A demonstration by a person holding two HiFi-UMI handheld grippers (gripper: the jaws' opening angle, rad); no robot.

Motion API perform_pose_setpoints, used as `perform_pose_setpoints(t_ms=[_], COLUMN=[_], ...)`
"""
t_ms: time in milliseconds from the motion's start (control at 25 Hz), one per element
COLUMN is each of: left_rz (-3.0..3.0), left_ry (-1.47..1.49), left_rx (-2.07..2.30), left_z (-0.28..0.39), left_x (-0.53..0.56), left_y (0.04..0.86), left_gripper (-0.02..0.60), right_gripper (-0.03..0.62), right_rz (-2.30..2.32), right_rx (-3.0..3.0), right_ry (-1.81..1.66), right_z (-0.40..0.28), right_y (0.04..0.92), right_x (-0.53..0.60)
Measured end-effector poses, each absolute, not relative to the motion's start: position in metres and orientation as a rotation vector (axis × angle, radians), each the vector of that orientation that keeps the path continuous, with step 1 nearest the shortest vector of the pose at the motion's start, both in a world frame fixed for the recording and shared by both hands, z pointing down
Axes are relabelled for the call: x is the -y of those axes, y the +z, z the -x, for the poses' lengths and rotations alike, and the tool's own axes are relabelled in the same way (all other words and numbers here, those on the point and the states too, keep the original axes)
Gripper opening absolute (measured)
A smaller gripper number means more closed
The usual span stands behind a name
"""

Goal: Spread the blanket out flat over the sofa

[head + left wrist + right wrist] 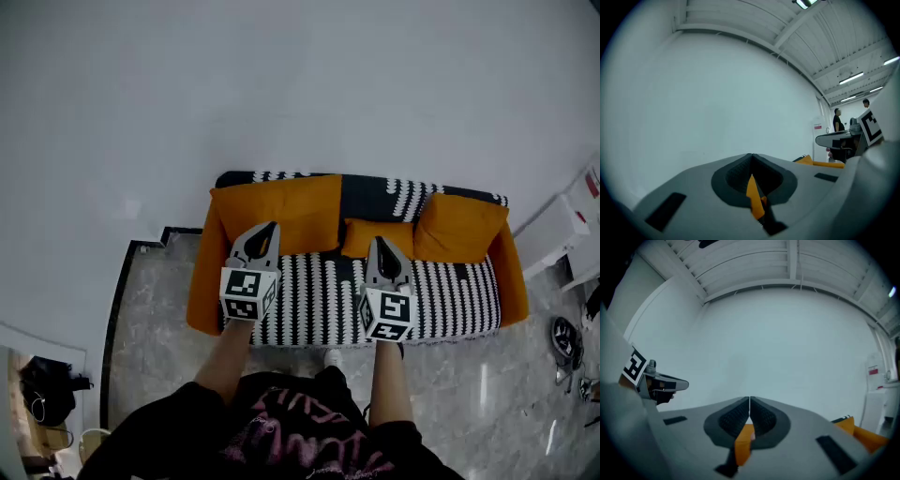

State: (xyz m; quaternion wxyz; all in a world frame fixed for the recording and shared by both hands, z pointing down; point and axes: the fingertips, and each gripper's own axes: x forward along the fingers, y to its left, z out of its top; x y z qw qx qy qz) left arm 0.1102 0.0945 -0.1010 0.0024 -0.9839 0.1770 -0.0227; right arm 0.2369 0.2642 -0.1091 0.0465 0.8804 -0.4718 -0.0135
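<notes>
Head view is showing the blanket (450, 300) lying across the sofa (204, 291) seat and back, at 12 o'clock from me. I am holding the left tool (268, 230) and right tool (380, 246) above it, jaws together and gripping nothing, likely because spreading looks finished. I am reading nothing: the pink shirt print (281, 436) is cut off.

Lighting is even, cool and moderately bright. Ceiling strip lights (851, 78) glow without glare. All 3 views bend at the edges, and both gripper views have black vignetted corners. The near foreground is soft. The floor (487, 394) shows faint reflections.
</notes>
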Motion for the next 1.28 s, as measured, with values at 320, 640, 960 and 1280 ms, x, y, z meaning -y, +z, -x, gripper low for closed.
perform_pose_setpoints(t_ms=[320, 640, 960, 1280], left_rz=[3.044, 3.068, 3.056, 3.074], left_ry=[0.034, 0.097, 0.102, 0.08], left_rx=[-0.579, -0.586, -0.572, -0.577], left_z=[-0.096, -0.088, -0.08, -0.072], left_x=[-0.093, -0.092, -0.098, -0.089], left_y=[-0.143, -0.157, -0.152, -0.14], left_gripper=[0.009, 0.009, 0.009, 0.009], right_gripper=[0.023, 0.021, 0.02, 0.02], right_rz=[-2.696, -2.722, -2.744, -2.742], right_rx=[1.462, 1.456, 1.439, 1.429], right_ry=[-0.127, -0.163, -0.163, -0.135], right_z=[-0.225, -0.219, -0.21, -0.2], right_y=[-0.144, -0.155, -0.152, -0.141], right_x=[-0.263, -0.266, -0.267, -0.261])
